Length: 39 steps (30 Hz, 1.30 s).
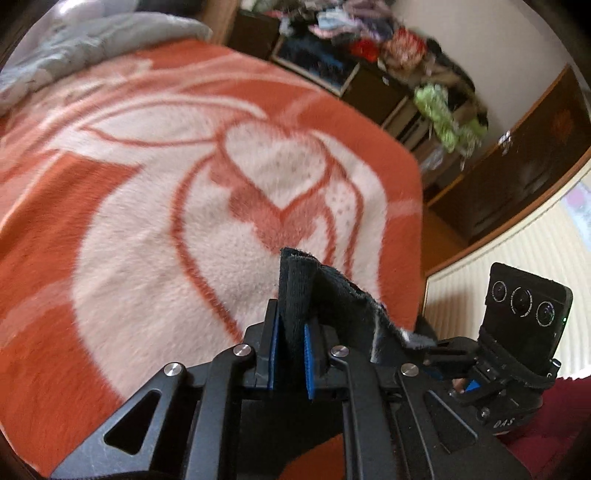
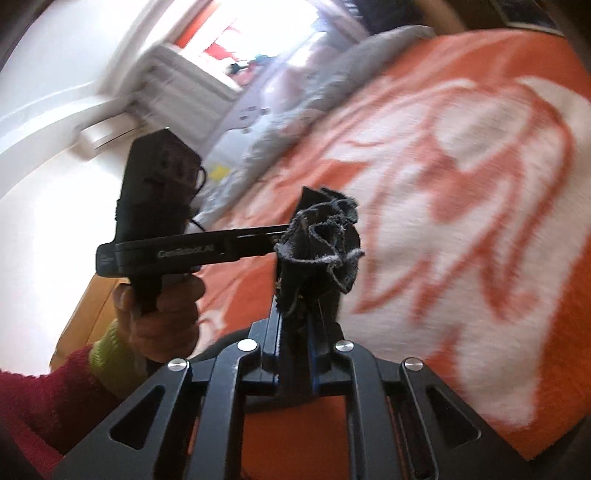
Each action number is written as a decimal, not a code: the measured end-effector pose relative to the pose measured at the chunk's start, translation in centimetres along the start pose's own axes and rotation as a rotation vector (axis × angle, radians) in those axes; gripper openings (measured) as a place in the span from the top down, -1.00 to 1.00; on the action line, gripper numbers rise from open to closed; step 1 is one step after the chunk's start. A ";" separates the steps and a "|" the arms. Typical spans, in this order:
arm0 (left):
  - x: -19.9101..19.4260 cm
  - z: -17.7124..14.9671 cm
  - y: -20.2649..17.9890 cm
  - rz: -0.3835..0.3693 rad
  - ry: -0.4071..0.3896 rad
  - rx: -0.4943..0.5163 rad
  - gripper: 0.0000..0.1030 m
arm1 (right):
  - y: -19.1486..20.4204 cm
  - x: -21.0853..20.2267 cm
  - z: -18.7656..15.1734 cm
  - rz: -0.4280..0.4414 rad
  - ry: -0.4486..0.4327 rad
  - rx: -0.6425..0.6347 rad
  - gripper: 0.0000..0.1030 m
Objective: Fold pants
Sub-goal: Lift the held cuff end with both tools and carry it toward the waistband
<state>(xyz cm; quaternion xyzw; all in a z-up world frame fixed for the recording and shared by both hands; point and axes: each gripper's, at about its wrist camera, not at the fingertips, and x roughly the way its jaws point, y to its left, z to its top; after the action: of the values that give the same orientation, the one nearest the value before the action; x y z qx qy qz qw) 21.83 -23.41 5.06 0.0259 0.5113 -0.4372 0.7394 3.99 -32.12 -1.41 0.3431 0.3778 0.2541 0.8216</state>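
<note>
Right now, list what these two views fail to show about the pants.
- Pants: left wrist view shows only a dark fold between the left gripper pads; the rest drops behind the gripper body.
- Right wrist view: a bunched, frayed edge in the right gripper; which part of the garment it is cannot be told.
- Blanket pattern: motion-blurred.
- Clothes pile: far, smeared.

A big orange and white blanket [image 1: 155, 206] covered the bed. A grey pillow [image 1: 74, 51] lay at one end, and messy clothes [image 1: 369, 33] were piled behind.
</note>
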 end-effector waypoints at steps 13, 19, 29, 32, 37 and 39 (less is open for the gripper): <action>-9.7 -9.6 4.7 0.035 -0.210 -0.186 0.82 | 8.0 7.7 -2.6 0.132 0.199 -0.208 0.76; -10.6 -14.5 8.7 0.017 -0.268 -0.344 0.82 | 9.4 12.1 -4.2 0.138 0.298 -0.278 0.76; -9.6 -21.5 13.4 0.049 -0.300 -0.543 0.81 | 9.7 16.5 -7.7 0.103 0.429 -0.348 0.76; -9.3 -22.5 13.8 0.061 -0.300 -0.565 0.81 | 9.8 17.3 -8.2 0.093 0.453 -0.364 0.70; -9.1 -24.2 14.4 0.084 -0.305 -0.623 0.86 | 10.2 18.1 -8.8 0.079 0.487 -0.383 0.70; -9.1 -24.7 14.6 0.097 -0.304 -0.648 0.85 | 10.2 18.0 -9.0 0.079 0.494 -0.381 0.68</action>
<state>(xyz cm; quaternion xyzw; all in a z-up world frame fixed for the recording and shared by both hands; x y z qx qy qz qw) 12.64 3.23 -5.59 -0.2510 0.5055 -0.2158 0.7968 5.74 -10.06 -6.07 0.1254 0.4981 0.4276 0.7439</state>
